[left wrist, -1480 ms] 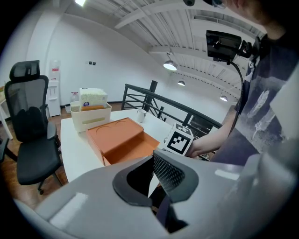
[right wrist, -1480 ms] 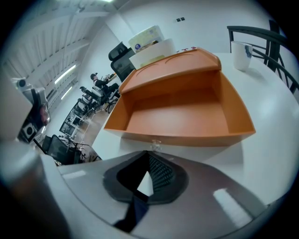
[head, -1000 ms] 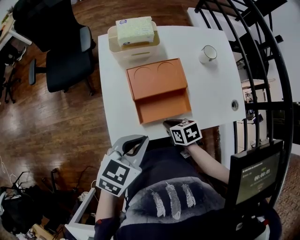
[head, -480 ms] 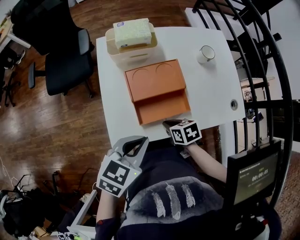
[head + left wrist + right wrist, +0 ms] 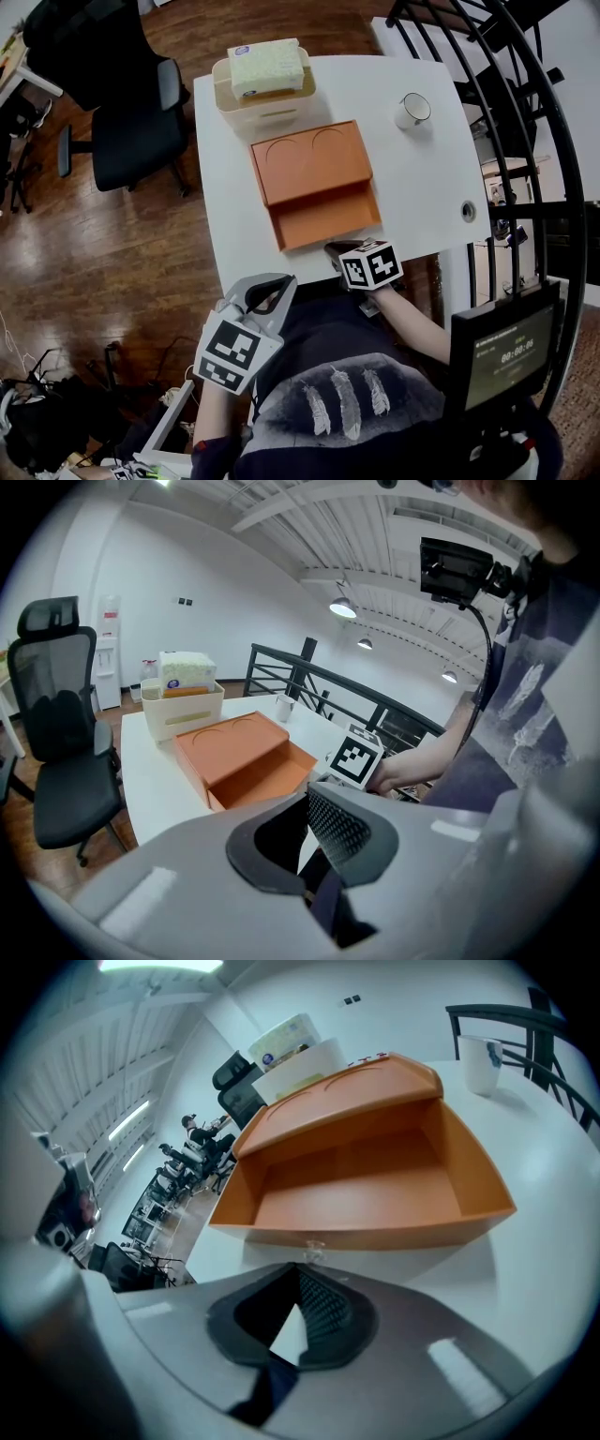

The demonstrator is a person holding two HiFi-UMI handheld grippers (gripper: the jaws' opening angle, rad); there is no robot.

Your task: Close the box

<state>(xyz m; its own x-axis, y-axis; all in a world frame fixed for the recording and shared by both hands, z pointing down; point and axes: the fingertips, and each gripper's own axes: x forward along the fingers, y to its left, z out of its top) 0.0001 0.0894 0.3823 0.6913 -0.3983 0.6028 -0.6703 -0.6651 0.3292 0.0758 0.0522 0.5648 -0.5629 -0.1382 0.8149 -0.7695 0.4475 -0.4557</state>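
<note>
In the head view the lid (image 5: 312,157) lies over the far half of the box (image 5: 328,214), so the inside beneath it is hidden there. The marker cube (image 5: 369,264) covers most of the right gripper (image 5: 335,250); only a dark tip shows at the near edge of the table (image 5: 422,178). The chair (image 5: 112,94) is cut by the top edge. Print on the tissue pack (image 5: 265,66) and digits on the screen (image 5: 495,343) are too small to read. In the right gripper view, the people (image 5: 192,1133) at the far left are tiny blurs.

The left gripper (image 5: 279,283) hangs back beside the person's torso (image 5: 347,403) and the right gripper (image 5: 332,249) sits further forward on a bent forearm (image 5: 412,325), both with jaws together and empty.
</note>
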